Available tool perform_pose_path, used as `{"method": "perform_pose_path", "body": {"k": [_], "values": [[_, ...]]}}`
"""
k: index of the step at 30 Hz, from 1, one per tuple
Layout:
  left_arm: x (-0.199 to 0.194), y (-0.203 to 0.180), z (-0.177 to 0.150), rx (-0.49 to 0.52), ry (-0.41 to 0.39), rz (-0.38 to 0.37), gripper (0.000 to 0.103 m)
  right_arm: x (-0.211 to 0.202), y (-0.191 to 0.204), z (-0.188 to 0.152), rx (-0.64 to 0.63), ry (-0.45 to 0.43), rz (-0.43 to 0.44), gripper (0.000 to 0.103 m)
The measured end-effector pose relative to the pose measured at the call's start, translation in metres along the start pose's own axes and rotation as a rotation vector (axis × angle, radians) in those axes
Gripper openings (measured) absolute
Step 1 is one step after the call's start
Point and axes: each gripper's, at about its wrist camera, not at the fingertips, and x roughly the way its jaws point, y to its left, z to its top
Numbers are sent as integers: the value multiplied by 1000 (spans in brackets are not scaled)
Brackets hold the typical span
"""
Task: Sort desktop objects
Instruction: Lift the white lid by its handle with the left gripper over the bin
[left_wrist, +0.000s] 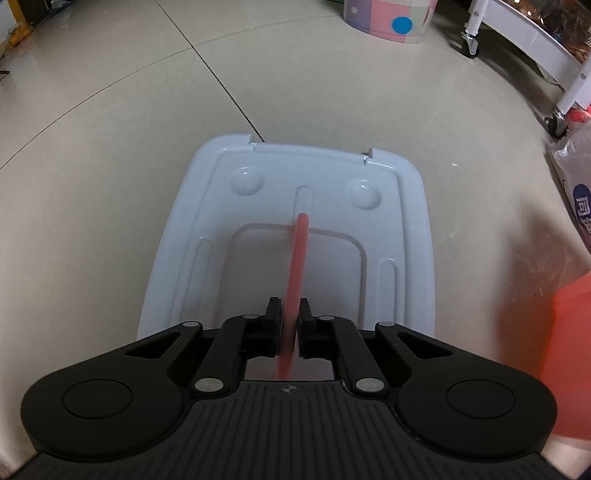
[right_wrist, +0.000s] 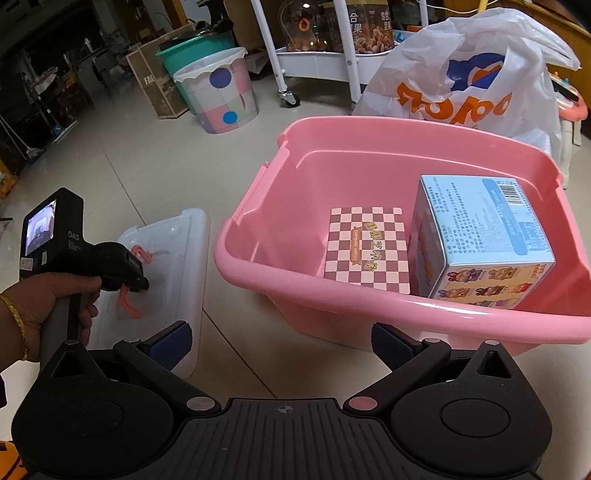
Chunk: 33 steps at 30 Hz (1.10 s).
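The left gripper (left_wrist: 290, 325) is clamped on a pink hanger (left_wrist: 297, 273) above the lid (left_wrist: 413, 236); the right gripper (right_wrist: 280, 341), jaws apart, waits beside the pink tub (right_wrist: 258, 236). Likely mid-carry: the hanger needs lifting tubward.

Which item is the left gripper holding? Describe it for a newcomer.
Find the pale lid lying flat on the floor left of the pink tub. Above it, the left gripper clamps a thin pink hanger, the only thing there.
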Motion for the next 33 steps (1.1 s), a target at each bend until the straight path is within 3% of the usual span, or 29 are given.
{"method": "perform_pose_path", "body": {"k": [7, 11, 20, 28, 33], "values": [[-10, 1, -3, -40, 3, -39, 7, 2, 2, 2, 3, 7, 9, 103], [-25, -3, 3, -12, -34, -51, 7, -2, 5, 2, -5, 5, 16, 103], [-89, -16, 18, 64, -146, -65, 7, -22, 8, 2, -32, -19, 22, 103], [-131, -14, 19, 16, -176, -105, 6, -48, 8, 8, -34, -75, 36, 103], [-167, -29, 19, 47, -228, -136, 6, -64, 9, 10, -53, -109, 48, 103]]}}
